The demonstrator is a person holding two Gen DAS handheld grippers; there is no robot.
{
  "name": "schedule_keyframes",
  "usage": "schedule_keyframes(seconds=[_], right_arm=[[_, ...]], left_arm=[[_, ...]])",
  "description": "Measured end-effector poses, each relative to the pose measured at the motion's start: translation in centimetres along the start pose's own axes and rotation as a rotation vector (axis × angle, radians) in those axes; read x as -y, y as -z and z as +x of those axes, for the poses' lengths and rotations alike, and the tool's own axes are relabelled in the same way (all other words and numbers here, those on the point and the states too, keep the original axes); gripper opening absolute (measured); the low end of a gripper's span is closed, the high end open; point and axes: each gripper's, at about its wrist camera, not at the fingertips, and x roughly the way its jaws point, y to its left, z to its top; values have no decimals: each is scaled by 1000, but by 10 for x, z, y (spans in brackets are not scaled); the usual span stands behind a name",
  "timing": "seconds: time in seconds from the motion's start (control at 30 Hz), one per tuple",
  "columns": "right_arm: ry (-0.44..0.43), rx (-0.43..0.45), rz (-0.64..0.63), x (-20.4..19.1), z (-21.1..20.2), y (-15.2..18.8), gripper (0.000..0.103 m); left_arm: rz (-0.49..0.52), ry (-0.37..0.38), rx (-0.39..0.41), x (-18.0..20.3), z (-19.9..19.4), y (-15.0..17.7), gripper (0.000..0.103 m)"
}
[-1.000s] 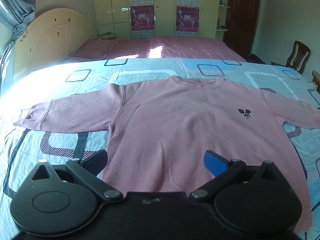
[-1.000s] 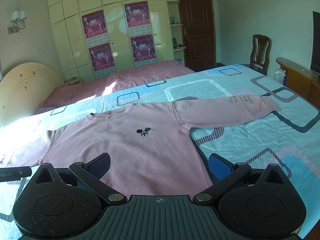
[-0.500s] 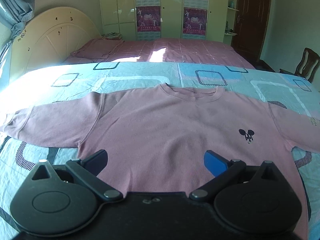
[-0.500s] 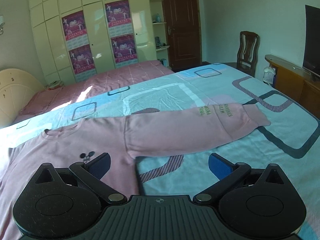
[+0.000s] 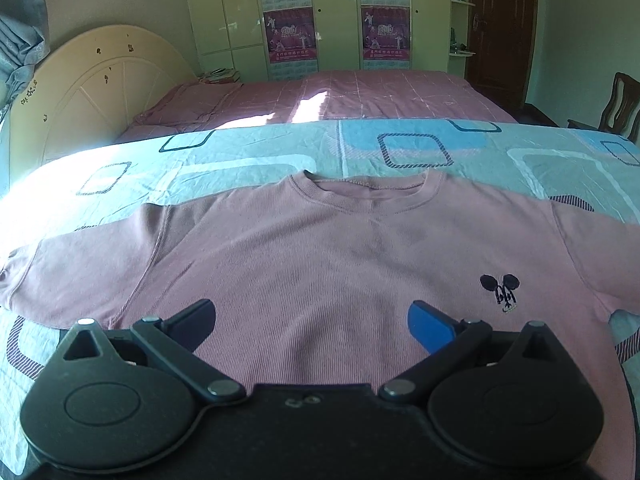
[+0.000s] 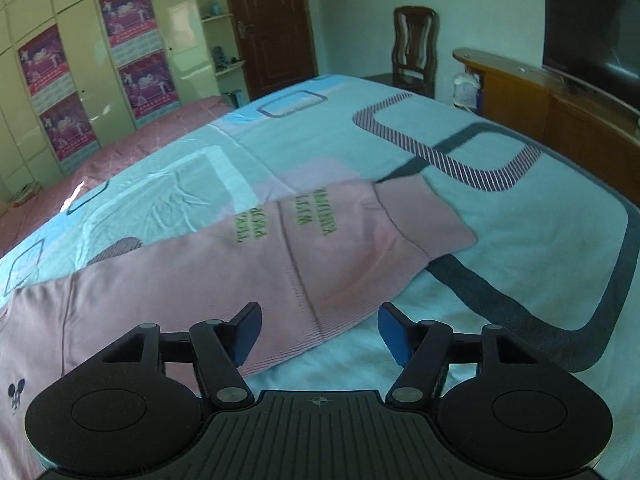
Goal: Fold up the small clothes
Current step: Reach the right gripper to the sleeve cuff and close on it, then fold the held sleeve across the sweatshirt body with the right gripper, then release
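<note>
Pink sweatshirt (image 5: 320,264) lies flat, front up, sleeves spread, on the patterned bedsheet (image 5: 248,152). Left gripper (image 5: 311,320) hangs over the chest — jaws spread, nothing held. Right gripper (image 6: 319,330) hangs over the sleeve (image 6: 312,248) — likewise spread, empty.

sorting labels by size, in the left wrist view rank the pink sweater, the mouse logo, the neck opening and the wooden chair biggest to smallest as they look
1. pink sweater
2. neck opening
3. wooden chair, cut off at the frame edge and far away, so unsure
4. mouse logo

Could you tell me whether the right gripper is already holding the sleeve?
No, the right gripper is open above the sleeve, gripping nothing.
</note>
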Motion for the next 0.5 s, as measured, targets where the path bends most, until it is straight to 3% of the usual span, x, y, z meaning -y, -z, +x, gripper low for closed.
schedule_keyframes(seconds=[0.23, 0.3, 0.33, 0.37, 0.4, 0.5], right_arm=[[37, 6, 89, 26, 28, -12, 63], [45, 14, 96, 30, 34, -16, 36], [47, 19, 104, 32, 35, -17, 28], [45, 20, 113, 33, 36, -18, 12], [39, 20, 118, 34, 35, -19, 6], [26, 52, 104, 28, 28, -21, 4]], left_arm=[[-9, 0, -21, -1, 10, -3, 101], [-19, -5, -36, -3, 14, -4, 101], [-22, -12, -44, -4, 17, -4, 101], [-23, -15, -52, -5, 18, -5, 101], [-22, -15, -56, -6, 20, -6, 101], [-19, -4, -50, -9, 22, -8, 96]])
